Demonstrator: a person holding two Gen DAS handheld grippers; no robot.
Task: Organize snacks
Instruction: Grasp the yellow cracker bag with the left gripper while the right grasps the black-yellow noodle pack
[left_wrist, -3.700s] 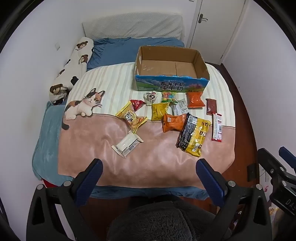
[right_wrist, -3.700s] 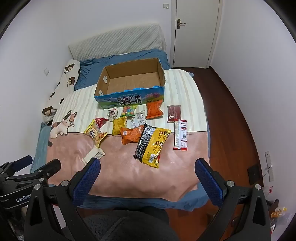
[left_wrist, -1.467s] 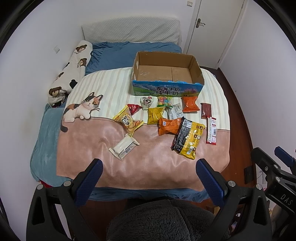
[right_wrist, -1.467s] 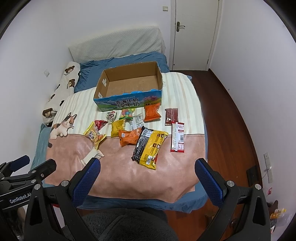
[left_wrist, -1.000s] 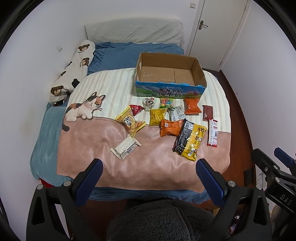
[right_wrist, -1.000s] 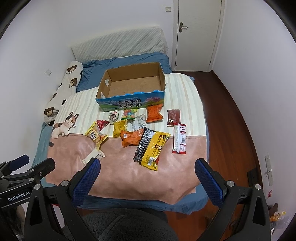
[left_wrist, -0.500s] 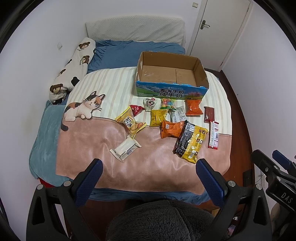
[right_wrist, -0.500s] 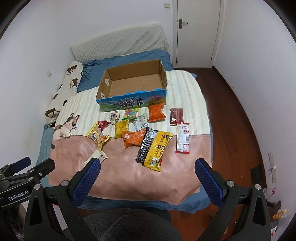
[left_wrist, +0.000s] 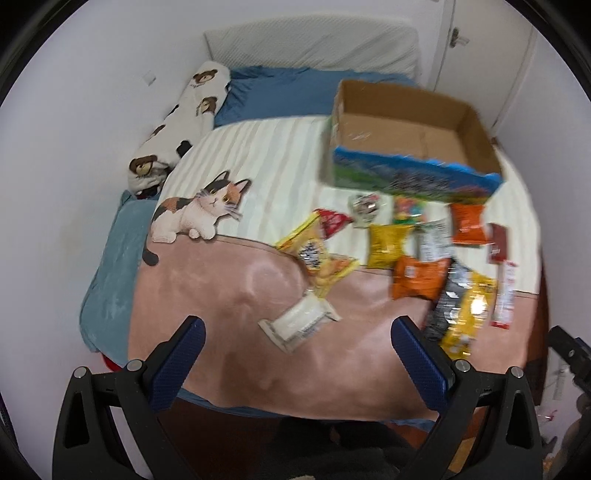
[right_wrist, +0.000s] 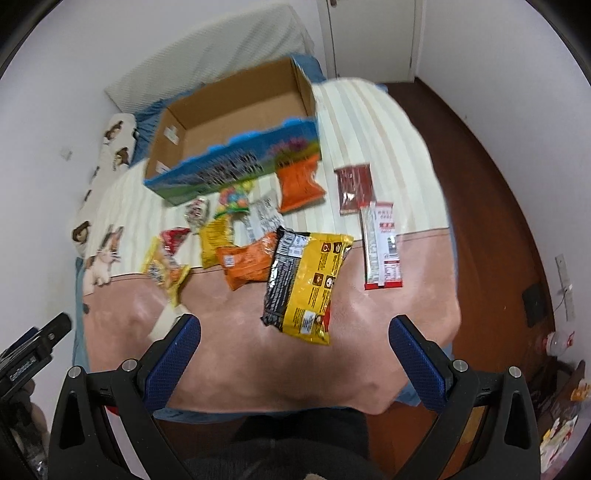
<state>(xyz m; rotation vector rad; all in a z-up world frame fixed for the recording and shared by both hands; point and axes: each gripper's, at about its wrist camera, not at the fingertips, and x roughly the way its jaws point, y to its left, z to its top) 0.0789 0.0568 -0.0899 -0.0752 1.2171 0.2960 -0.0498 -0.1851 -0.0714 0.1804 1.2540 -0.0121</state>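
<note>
**Snacks spread on the bed, both grippers held wide and empty**

At the far left of the bed (left_wrist: 221, 295) only a printed cat (left_wrist: 201, 212) is seen, so open room for moving is offered there. The left gripper (left_wrist: 293, 332) is held above the near edge with its jaws apart and nothing between them. A white pack (left_wrist: 301, 323) lies just ahead of it, nearest of all the snacks, with its long axis slanted from near-left to far-right; a slight turn of the wrist would probably be needed for the jaws to close across its short side. Beyond it a yellow bag (left_wrist: 317, 254) is found, touching the pack's far end.

Further right, the small snacks are crowded together in front of the box (right_wrist: 236, 129), which stands open and apparently empty at the back of the spread. The right gripper (right_wrist: 293, 330) is likewise held apart and empty. A large black-and-yellow bag (right_wrist: 304, 284) lies directly ahead of it, long axis running almost straight away, overlapping an orange bag (right_wrist: 247, 262). A red-and-white bar (right_wrist: 380, 247) lies to its right, apart from it and close to the bed's right edge, where little margin is left.
</note>
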